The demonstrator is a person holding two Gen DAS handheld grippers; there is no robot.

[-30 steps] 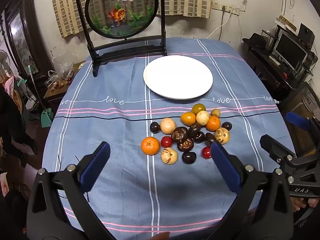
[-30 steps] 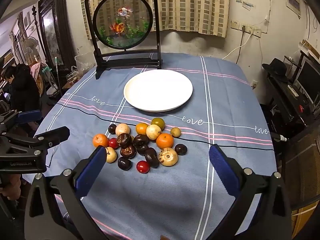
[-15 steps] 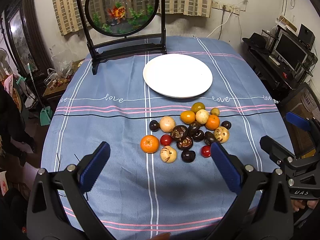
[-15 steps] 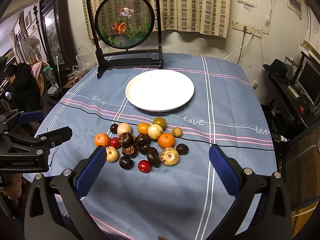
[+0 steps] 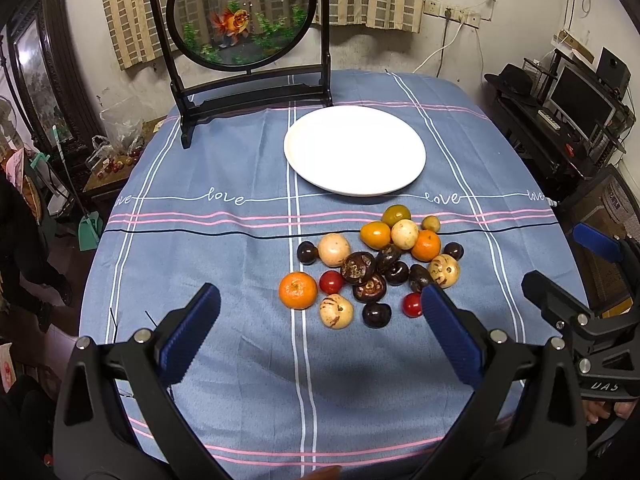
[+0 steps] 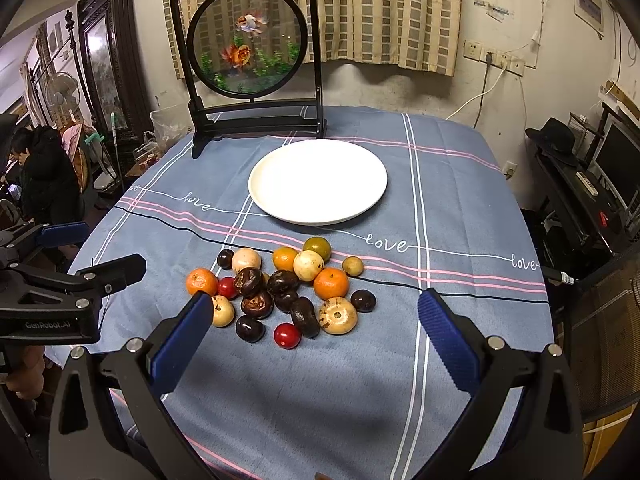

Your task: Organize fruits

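Nearest, both grippers hang over the near edge of the table, fingers spread wide and holding nothing: the left gripper [image 5: 316, 334] and the right gripper [image 6: 316, 336] each have bare blue tablecloth [image 5: 240, 380] beneath, giving open room before the fruit. Beyond lies the fruit pile [image 5: 372, 268], loose on the cloth, its pieces mostly touching: a mandarin [image 5: 298, 290] at its left edge, red cherry tomatoes [image 5: 331, 281], dark chestnut-like fruits, pale round ones. Just past the pile sits a white plate [image 5: 354, 150], with nothing on it. Farthest, a goldfish screen on a black stand [image 5: 244, 20] stands near the far edge.
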